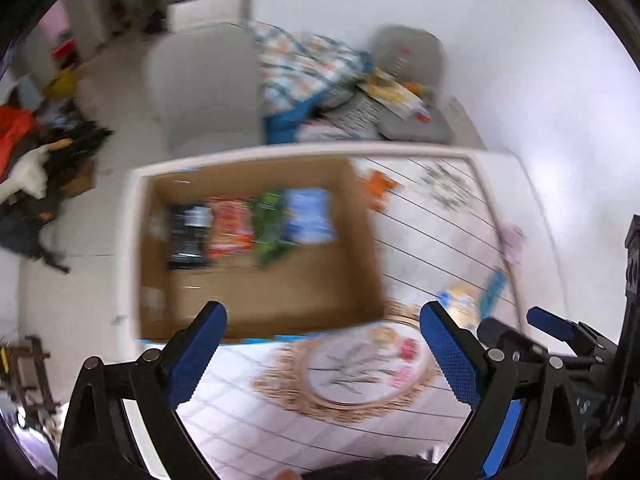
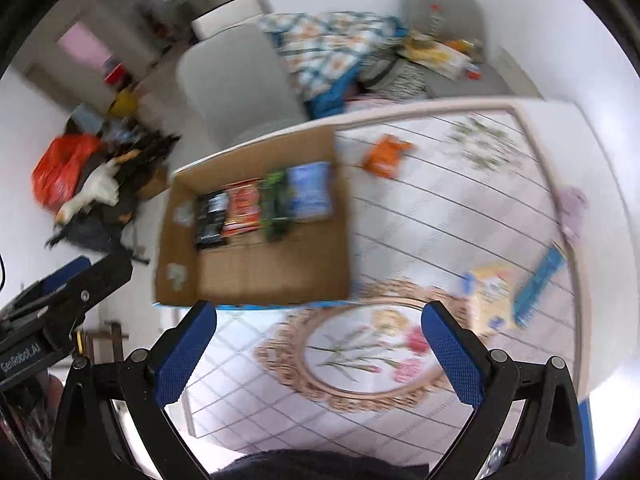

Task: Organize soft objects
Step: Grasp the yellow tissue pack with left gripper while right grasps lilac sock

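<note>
An open cardboard box [image 1: 256,296] [image 2: 256,272] sits on the table's left part. In it lie a black packet [image 1: 188,236] [image 2: 211,220], a red packet [image 1: 231,229] [image 2: 242,210], a green packet [image 1: 272,226] [image 2: 276,204] and a blue packet [image 1: 310,216] [image 2: 312,190] side by side. An orange packet [image 1: 378,188] [image 2: 385,155] lies on the table right of the box. A yellow-and-blue packet [image 1: 474,300] [image 2: 504,292] lies at the right. My left gripper [image 1: 322,318] is open and empty above the near table. My right gripper [image 2: 318,318] is open and empty too.
The table [image 1: 256,432] [image 2: 460,208] has a patterned cloth with a round floral motif [image 1: 356,372] [image 2: 360,352]. Beyond it stand a grey chair [image 1: 204,80] [image 2: 236,80], a chair piled with bedding [image 1: 308,68] [image 2: 332,48], and clutter on the floor [image 1: 36,148] [image 2: 88,176]. Both views are blurred.
</note>
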`<state>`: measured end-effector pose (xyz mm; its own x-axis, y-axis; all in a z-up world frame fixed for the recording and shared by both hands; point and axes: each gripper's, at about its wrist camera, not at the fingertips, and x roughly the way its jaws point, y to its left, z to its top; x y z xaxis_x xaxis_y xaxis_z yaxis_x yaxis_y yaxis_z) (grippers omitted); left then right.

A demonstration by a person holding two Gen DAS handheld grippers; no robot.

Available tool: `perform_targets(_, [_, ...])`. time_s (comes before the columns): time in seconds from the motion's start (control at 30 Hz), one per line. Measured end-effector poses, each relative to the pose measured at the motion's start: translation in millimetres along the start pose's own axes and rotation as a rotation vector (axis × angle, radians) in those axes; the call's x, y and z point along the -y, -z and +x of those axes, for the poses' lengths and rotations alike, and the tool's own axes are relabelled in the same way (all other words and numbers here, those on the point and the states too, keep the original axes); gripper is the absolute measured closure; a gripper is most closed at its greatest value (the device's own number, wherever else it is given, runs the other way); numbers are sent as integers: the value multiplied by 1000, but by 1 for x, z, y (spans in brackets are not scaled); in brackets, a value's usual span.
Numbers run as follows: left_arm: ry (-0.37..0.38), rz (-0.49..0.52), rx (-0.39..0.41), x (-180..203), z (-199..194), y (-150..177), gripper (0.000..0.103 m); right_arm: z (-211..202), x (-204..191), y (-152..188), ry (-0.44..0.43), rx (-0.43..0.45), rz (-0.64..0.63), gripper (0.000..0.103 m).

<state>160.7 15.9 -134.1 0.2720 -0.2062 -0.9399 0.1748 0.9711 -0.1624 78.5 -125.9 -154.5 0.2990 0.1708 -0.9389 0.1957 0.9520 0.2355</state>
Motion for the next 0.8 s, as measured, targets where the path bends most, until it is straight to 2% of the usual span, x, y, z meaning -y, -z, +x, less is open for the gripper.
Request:
perform_targets(0.13, [78,78,-104,74,51,-2,4,-7,92,7,73,1,159,0])
perform_targets(0.27, [163,150,-243,145,124,4,4,-6,194,18,130,-22,324,0])
perform_targets(0.33, [173,166,-349,175,170,11,6,0,237,27,148,-42,379,0])
perform_targets(0.4, [173,162,-437,198,207,19,15,9,274,34,162,-75,411,0])
perform_targets(0.5, [147,149,-551,228,266,29,15,25,315,41,156,-112,451,0])
perform_targets(0.6, [106,107,-661,235,315,43,16,47,353,35,141,-138,474,0])
perform_targets(0.63, [82,103,-682,235,324,46,30,54,362,30,136,-143,477,1])
perform_targets(0.67, [49,103,-688,235,330,49,37,59,372,23,129,-142,478,2])
perform_targets(0.73, [41,86,-661,231,330,45,41,72,390,3,125,-153,475,2])
perform_targets(0.8, [16,80,-609,228,326,33,42,85,402,-23,107,-151,474,2])
